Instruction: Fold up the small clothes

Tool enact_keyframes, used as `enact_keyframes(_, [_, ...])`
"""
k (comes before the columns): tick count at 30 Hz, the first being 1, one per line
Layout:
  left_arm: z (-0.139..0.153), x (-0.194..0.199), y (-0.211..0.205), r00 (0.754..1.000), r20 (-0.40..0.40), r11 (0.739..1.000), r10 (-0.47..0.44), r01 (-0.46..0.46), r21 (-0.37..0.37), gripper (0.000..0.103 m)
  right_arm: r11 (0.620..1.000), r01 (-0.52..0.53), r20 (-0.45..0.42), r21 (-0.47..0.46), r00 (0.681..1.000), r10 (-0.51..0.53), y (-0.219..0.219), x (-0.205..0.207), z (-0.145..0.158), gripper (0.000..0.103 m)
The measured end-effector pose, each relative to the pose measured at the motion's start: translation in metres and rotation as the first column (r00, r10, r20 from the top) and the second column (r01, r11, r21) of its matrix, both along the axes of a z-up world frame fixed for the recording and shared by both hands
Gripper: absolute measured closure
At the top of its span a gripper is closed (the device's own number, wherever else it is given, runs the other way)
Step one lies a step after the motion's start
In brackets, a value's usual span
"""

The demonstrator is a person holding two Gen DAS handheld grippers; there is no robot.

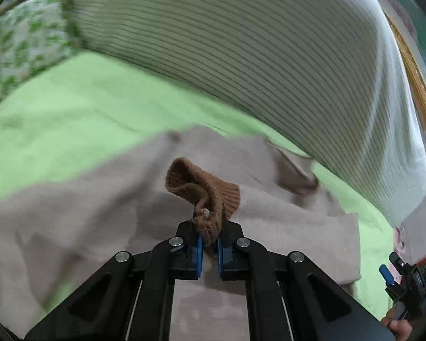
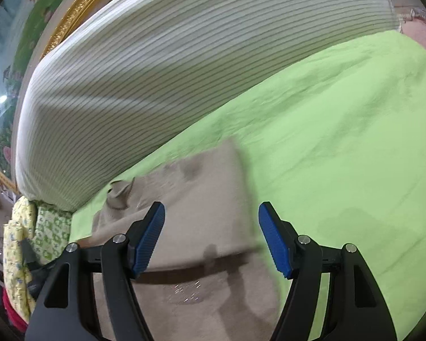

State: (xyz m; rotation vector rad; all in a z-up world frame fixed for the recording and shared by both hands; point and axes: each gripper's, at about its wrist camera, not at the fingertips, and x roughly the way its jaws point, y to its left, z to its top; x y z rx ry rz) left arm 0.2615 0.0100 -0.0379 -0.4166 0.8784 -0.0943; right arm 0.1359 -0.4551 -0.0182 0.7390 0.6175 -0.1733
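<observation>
Bright green sheet (image 2: pixel 340 142) over a bed, creased, with 1 big white striped cushion (image 2: pixel 170 65) along its far edge. Beyond that, a gold frame (image 2: pixel 71 14) around a flowery picture. 2 patterned pillows (image 2: pixel 51 233) stacked at the bed's corner. 1 beige garment (image 1: pixel 85 213) lying flat on the sheet. 1 brown knitted cuff (image 1: pixel 201 190) raised above it, pinched tight in the left gripper (image 1: pixel 210 251). Right gripper (image 2: pixel 211 236) above the garment's edge, jaws wide, nothing between them.
</observation>
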Motion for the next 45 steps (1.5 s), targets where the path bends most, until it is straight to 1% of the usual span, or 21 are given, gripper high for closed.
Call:
enact_keyframes(4, [-0.018,0.002,0.041,0.997,-0.071,1.0,0.027,-0.028,-0.014,0.098,0.999,-0.038,-0.024,0.016,0.999,0.038,-0.003,0.024,-0.015,0.033])
enact_keyframes(11, [-0.032,-0.011,0.021,0.995,-0.091,0.999,-0.028,0.032,0.036,0.097,0.984,-0.175,-0.195,0.001,0.966,0.172,0.018,0.078,-0.06,0.034])
enact_keyframes(12, [-0.032,-0.015,0.019,0.995,-0.093,0.998,-0.037,0.041,0.042,0.097,0.979,-0.202,-0.2,0.005,0.96,0.199,0.021,0.082,-0.062,0.055])
enact_keyframes(13, [-0.034,-0.016,0.016,0.994,-0.097,0.998,-0.043,0.048,0.043,0.097,0.975,-0.222,-0.219,-0.001,0.952,0.216,0.021,0.084,-0.062,0.083])
enact_keyframes(14, [-0.034,-0.018,0.019,0.994,-0.098,0.998,-0.052,0.056,0.04,0.097,0.975,-0.222,-0.229,0.002,0.949,0.216,0.017,0.084,-0.06,0.095])
enact_keyframes(15, [-0.034,-0.018,0.014,0.993,-0.097,0.997,-0.063,0.067,0.039,0.097,0.979,-0.202,-0.214,-0.009,0.957,0.196,0.009,0.077,-0.051,0.095])
enact_keyframes(17, [-0.036,-0.015,0.002,0.991,-0.096,0.995,-0.09,0.095,0.043,0.097,0.98,-0.186,-0.206,-0.07,0.964,0.168,-0.003,0.07,-0.033,0.096])
enact_keyframes(19, [-0.043,-0.011,-0.013,0.989,-0.099,0.988,-0.11,0.12,0.094,0.097,0.978,-0.183,-0.227,-0.101,0.961,0.156,-0.014,0.066,-0.024,0.096])
enact_keyframes(22, [-0.061,-0.006,-0.025,0.986,-0.128,0.976,-0.106,0.128,0.176,0.097,0.975,-0.186,-0.291,-0.123,0.946,0.143,-0.014,0.072,-0.038,0.095])
enact_keyframes(24, [-0.066,-0.006,-0.025,0.984,-0.142,0.973,-0.106,0.132,0.19,0.096,0.978,-0.181,-0.34,-0.101,0.931,0.137,-0.01,0.077,-0.052,0.094])
enact_keyframes(26, [-0.059,-0.012,-0.02,0.983,-0.151,0.976,-0.107,0.133,0.174,0.086,0.986,-0.126,-0.326,-0.11,0.942,0.084,-0.009,0.068,-0.046,0.08])
enact_keyframes(27, [-0.054,-0.017,-0.017,0.983,-0.148,0.976,-0.11,0.135,0.173,0.085,0.99,-0.099,-0.302,-0.102,0.951,0.064,-0.008,0.06,-0.038,0.076])
enact_keyframes(28, [-0.047,-0.025,-0.013,0.983,-0.141,0.974,-0.116,0.141,0.18,0.083,0.992,-0.08,-0.276,-0.096,0.96,0.051,-0.006,0.052,-0.031,0.065])
enact_keyframes(29, [-0.041,-0.035,-0.009,0.984,-0.134,0.969,-0.117,0.142,0.2,0.075,0.993,-0.069,-0.243,-0.095,0.969,0.045,-0.003,0.043,-0.022,0.054])
enact_keyframes(30, [-0.034,-0.045,-0.005,0.985,-0.13,0.963,-0.116,0.144,0.227,0.07,0.993,-0.068,-0.204,-0.095,0.978,0.047,0.002,0.032,-0.011,0.048])
enact_keyframes(34, [-0.018,-0.098,0.023,0.982,-0.133,0.926,-0.134,0.172,0.335,0.045,0.991,-0.113,-0.121,-0.073,0.987,0.104,0.031,0.002,0.015,0.045])
enact_keyframes(38, [-0.016,-0.148,0.065,0.969,-0.196,0.873,-0.15,0.223,0.434,0.041,0.985,-0.165,-0.104,-0.046,0.982,0.159,0.069,-0.012,0.02,0.045])
enact_keyframes(42, [-0.03,-0.19,0.099,0.945,-0.279,0.829,-0.171,0.291,0.477,0.04,0.982,-0.189,-0.114,-0.001,0.976,0.188,0.102,-0.024,0.013,0.045])
enact_keyframes(43, [-0.037,-0.197,0.106,0.932,-0.314,0.804,-0.183,0.325,0.498,0.04,0.982,-0.19,-0.118,0.018,0.975,0.191,0.108,-0.025,0.011,0.045])
enact_keyframes(44, [-0.045,-0.204,0.108,0.921,-0.341,0.762,-0.188,0.356,0.541,0.04,0.981,-0.192,-0.118,0.031,0.974,0.194,0.111,-0.027,0.011,0.045])
enact_keyframes(45, [-0.055,-0.211,0.107,0.912,-0.367,0.705,-0.182,0.381,0.598,0.04,0.98,-0.193,-0.114,0.045,0.974,0.197,0.115,-0.029,0.01,0.045])
